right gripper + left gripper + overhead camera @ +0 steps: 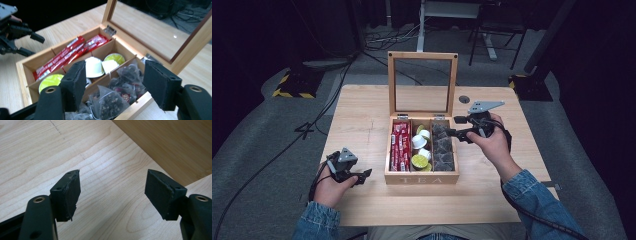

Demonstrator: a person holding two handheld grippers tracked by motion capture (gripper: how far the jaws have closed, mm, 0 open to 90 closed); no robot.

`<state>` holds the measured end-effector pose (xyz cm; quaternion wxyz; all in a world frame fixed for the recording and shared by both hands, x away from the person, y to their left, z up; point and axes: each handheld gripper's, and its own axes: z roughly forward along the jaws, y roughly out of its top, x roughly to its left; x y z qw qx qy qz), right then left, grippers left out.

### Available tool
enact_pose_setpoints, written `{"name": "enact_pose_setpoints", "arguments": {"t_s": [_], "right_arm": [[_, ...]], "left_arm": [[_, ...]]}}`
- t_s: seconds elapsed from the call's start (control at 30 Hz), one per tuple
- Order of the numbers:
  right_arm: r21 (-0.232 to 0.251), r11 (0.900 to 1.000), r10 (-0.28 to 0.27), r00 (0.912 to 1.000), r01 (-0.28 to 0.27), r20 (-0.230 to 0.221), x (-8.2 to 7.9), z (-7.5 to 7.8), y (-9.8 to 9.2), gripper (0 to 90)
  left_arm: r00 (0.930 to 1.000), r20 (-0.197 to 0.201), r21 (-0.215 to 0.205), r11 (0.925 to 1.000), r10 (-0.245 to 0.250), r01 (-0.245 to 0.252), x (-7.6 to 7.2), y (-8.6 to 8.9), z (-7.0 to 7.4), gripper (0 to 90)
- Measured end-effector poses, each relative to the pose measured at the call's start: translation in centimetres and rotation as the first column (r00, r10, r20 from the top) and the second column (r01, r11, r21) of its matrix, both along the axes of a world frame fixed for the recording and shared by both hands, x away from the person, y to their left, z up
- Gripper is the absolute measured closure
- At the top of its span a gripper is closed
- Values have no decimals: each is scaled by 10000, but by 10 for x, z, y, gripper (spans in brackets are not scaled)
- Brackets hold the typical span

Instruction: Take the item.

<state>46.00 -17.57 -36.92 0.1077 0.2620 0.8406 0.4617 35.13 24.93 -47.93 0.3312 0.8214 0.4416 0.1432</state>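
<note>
An open wooden tea box (422, 178) stands mid-table with its glass lid (422, 56) upright at the back. Its left compartment holds red sachets (400, 145), the middle one white and lime-green capsules (420, 150), the right one clear pyramid tea bags (443, 147). My right gripper (452, 126) hovers at the box's right rim, open. Looking along it, the right gripper (113, 80) has the tea bags (125, 85) just beyond its pads and nothing pinched. My left gripper (364, 177) rests low at the table's front left, open and empty (112, 192), facing the box wall (175, 147).
The light wooden table (362, 115) has bare room left, right and in front of the box. A round cable hole (464, 99) sits behind the right hand. Cables and desk legs (422, 30) lie on the dark floor beyond the far edge.
</note>
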Motion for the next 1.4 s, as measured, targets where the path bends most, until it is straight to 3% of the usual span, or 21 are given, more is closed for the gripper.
{"name": "enact_pose_setpoints", "arguments": {"t_s": [0.37, 0.63, 0.9, 1.07, 1.3, 1.4], "right_arm": [[-1046, 9940, 294, 9988, -333, -385, 2, -24, 16, 419], [-1470, 9883, 311, 9970, -414, -715, 7, -43, 21, 416], [-1853, 9815, 305, 9948, -482, -974, 15, -55, 25, 456], [-2353, 9702, 386, 9956, -578, -851, 17, -59, 28, 532], [-3034, 9504, 553, 9972, -682, -510, 15, -60, 34, 542], [-3191, 9449, 586, 9969, -722, -521, 14, -61, 36, 591]], "left_arm": [[10000, 63, 100, 9999, 50, -51, -2, 1, -14, 270], [9999, 104, 340, 9994, 47, -51, -3, 1, -19, 260], [9994, 353, 193, 9998, -39, 32, -4, 1, -22, 237], [9988, 480, 102, 9999, -60, 56, -3, 1, -24, 213], [9989, 472, 105, 9999, -44, 39, -2, -1, -24, 200], [9989, 476, 135, 9999, -51, 45, -1, -1, -24, 198]]}}
